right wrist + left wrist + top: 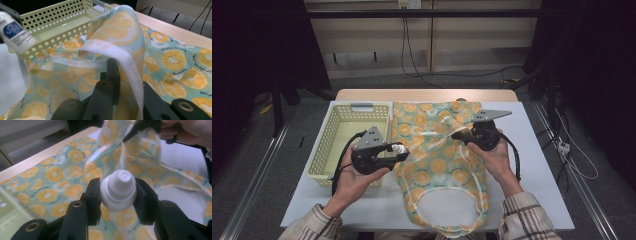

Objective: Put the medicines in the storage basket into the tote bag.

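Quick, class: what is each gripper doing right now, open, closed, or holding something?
Left gripper: closed on the white bottle.
Right gripper: closed on the fruit-print bag, pinching its fabric edge.

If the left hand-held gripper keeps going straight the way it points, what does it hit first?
Probably the orange-print fabric bag: the left hand-held gripper, clamping a white bottle, aims at the cloth that the right hand-held gripper holds up. Depth is hard to judge.
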